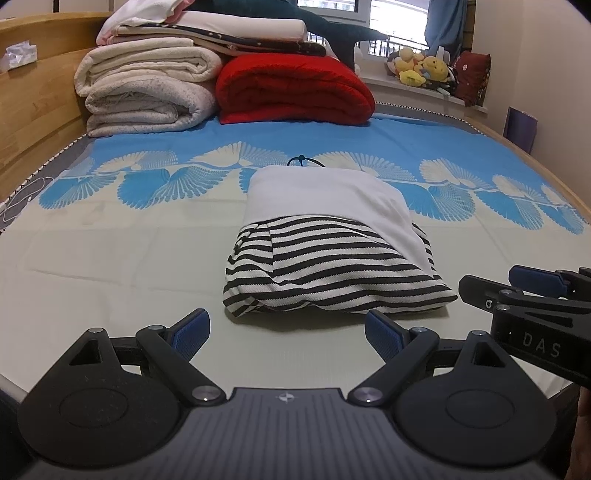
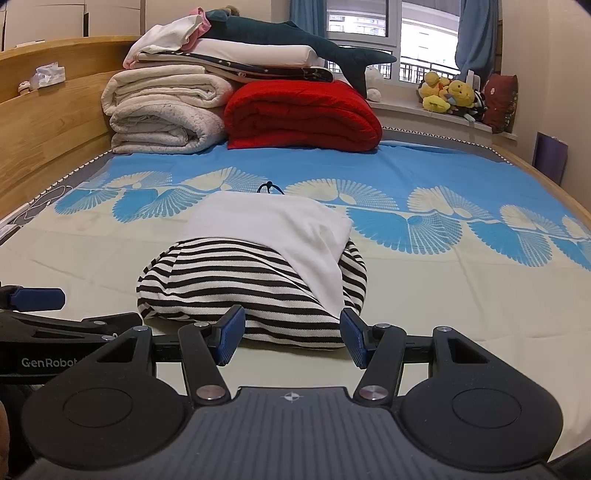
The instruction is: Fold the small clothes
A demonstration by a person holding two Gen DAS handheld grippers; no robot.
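The left gripper has its blue-padded fingers spread wide with nothing between them, hovering low over the pale part of the bed sheet. The right gripper is also parted, somewhat less widely, its fingers framing the near edge of the striped garment without clearly touching it; whether the pads rest on the cloth cannot be told. In the left wrist view the right gripper enters at 3 o'clock, just beside the bundle's right corner. The striped garment lies folded into a compact bundle at 12 o'clock from both grippers, and a folded white garment lies over its far half, draping down the right side. A thin dark cord peeks out behind the white piece. Farther off at 12 o'clock a red quilt sits beside rolled cream blankets at 11 o'clock, stacked with more bedding and a dark plush shark. Yellow stuffed toys crowd the windowsill at 1 o'clock, and the wooden headboard runs along 10 o'clock.
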